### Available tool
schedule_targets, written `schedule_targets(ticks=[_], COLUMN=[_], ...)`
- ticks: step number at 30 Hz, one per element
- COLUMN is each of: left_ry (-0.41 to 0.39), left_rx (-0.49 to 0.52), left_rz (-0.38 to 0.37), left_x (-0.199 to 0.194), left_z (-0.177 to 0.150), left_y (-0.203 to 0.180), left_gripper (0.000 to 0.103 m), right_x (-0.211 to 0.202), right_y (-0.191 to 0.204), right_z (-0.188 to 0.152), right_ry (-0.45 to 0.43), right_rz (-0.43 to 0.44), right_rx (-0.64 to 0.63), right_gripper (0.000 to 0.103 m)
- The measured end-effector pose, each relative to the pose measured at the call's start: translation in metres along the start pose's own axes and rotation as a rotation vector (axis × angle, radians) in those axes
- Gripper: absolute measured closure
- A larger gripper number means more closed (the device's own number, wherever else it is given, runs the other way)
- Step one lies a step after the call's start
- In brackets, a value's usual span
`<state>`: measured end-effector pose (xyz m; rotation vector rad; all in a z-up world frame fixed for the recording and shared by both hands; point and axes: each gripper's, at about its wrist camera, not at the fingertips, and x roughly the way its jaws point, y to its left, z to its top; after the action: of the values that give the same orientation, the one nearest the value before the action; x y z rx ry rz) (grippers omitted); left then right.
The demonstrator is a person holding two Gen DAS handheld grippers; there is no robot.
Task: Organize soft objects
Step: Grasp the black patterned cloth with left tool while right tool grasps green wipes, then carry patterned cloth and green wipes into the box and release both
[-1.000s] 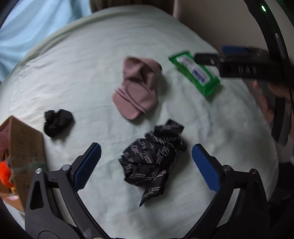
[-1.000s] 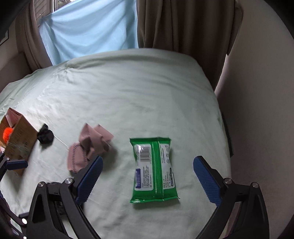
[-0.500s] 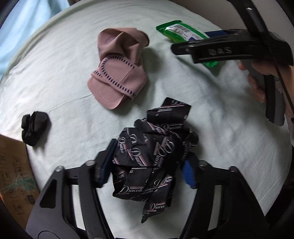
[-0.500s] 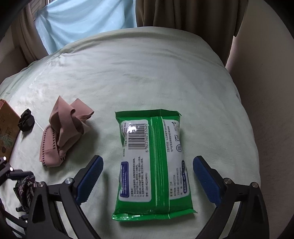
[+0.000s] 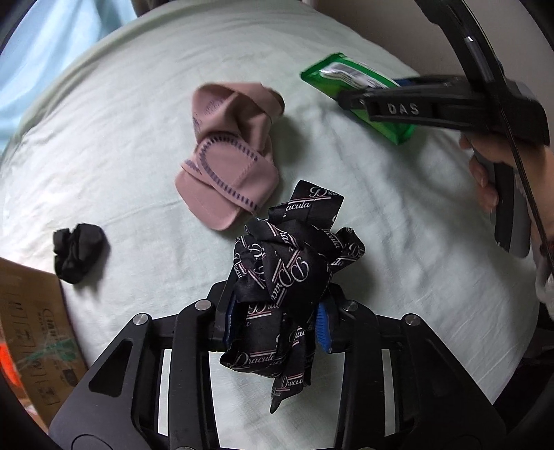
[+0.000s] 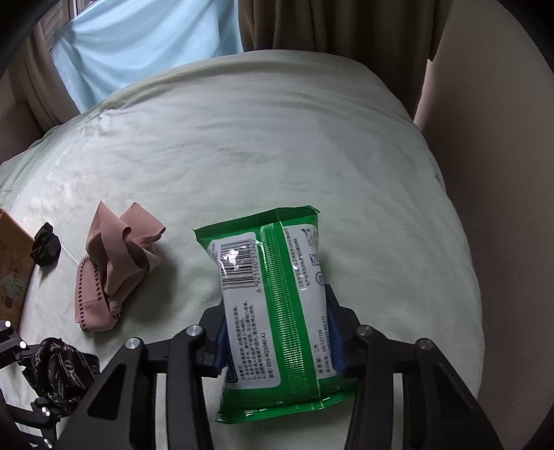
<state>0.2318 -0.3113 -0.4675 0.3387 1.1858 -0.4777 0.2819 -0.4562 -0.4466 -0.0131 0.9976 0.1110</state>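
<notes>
My left gripper (image 5: 277,322) is shut on a crumpled black printed cloth (image 5: 291,273) and holds it just above the pale green bed. My right gripper (image 6: 277,339) is shut on a green wet-wipes pack (image 6: 273,304), also seen in the left wrist view (image 5: 349,86). A pink stitched cloth (image 5: 228,152) lies crumpled on the bed, also in the right wrist view (image 6: 110,266). A small black scrunchie (image 5: 78,251) lies to its left (image 6: 45,244).
A cardboard box (image 5: 31,339) stands at the left edge of the bed, its edge also in the right wrist view (image 6: 12,263). Curtains (image 6: 332,27) and a blue sheet (image 6: 145,45) hang behind the bed (image 6: 277,138). A wall is on the right.
Both grippers closed: the left on the black printed cloth, the right on the green wipes pack. The left one has lifted its cloth slightly.
</notes>
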Motion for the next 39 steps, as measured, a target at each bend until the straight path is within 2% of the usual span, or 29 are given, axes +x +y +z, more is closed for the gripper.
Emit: schedule_targets(ticks=[10,20,24,30,35,39], left_ry=[-0.071,-0.202,-0.259,-0.322,-0.351,-0.357], left_rx=[0.016,-0.060,-0.097,-0.199,-0.279,-0.330], left_rz=[0.017,0.026,0.057,0.070,0.067,0.076], left_x=[-0.051,-0.164,-0.206,-0.271,-0.312,-0.342], left_z=[0.014,0.020,0.019,0.002,-0.022,-0.048], left_y=[0.003,0.017,0.033,0.080,0.133,0.184], left_gripper=[0.072,0.072,0.072,0.072,0.072,0.072], right_x=[-0.063,-0.170,-0.213,-0.272,-0.302,-0.309], right_y=[-0.006,0.031,0.060,0.117,0.180,0.236], right_z=[0.009,0.038,0.051,0.072,0.083,0.086], right_ry=[-0.045,-0.139,-0.180,-0.236,-0.261,-0.245], right_rz=[-0.013,-0.041,-0.048,-0.026,0.013,0.071], right_rx=[0.083,0.102,0.081,0.084,0.078,0.088], right_gripper=[0.063,0.063,0.063,0.063,0.063,0.063])
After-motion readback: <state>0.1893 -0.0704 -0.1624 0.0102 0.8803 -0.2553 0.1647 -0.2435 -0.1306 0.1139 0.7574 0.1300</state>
